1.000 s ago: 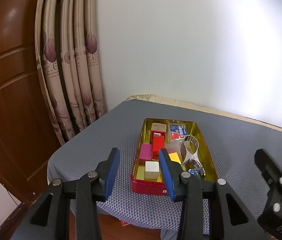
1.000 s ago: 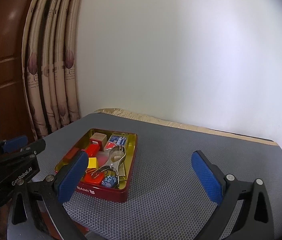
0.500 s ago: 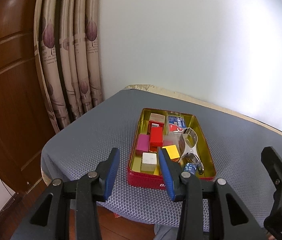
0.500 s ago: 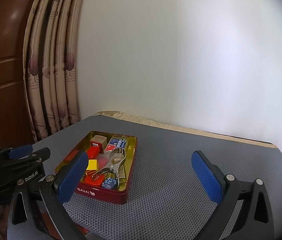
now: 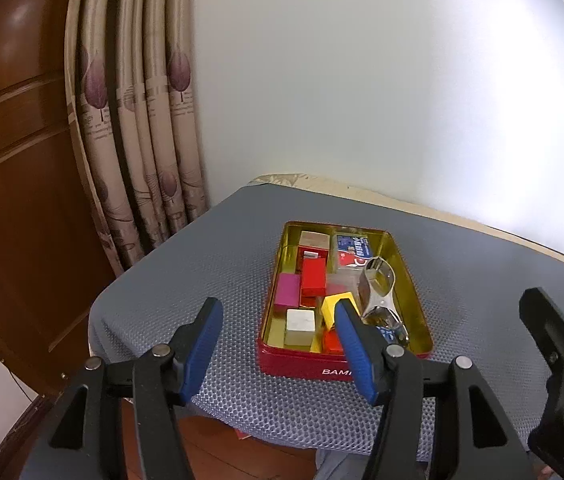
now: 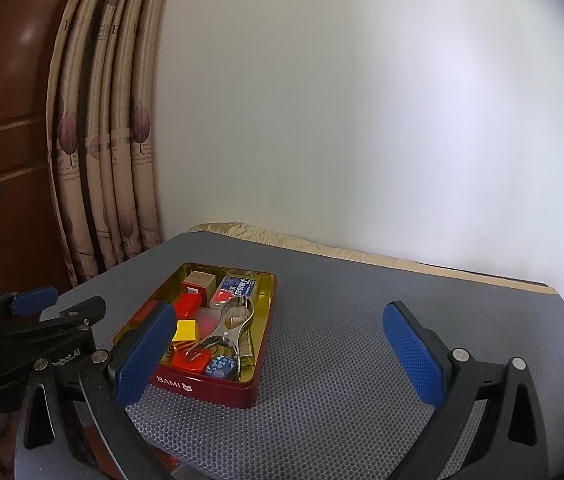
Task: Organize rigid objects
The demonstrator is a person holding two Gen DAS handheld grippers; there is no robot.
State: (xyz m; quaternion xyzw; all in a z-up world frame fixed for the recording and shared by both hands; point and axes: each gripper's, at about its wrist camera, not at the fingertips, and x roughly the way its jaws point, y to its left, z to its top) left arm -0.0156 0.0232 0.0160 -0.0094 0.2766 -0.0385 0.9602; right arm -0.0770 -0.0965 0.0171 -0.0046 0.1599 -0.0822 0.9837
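Observation:
A red tin with a gold inside sits on the grey mat; it also shows in the right wrist view. It holds a pink block, a red block, a white cube, a yellow block, a blue packet and a metal tool. My left gripper is open and empty, above the table's near edge in front of the tin. My right gripper is open and empty, to the right of the tin.
The grey mat covers a small table against a white wall. Curtains and a wooden door stand to the left. The table's front edge drops to a wooden floor.
Both grippers have drawn back and risen slightly, so the tin sits a little farther away. Both stay open and empty.

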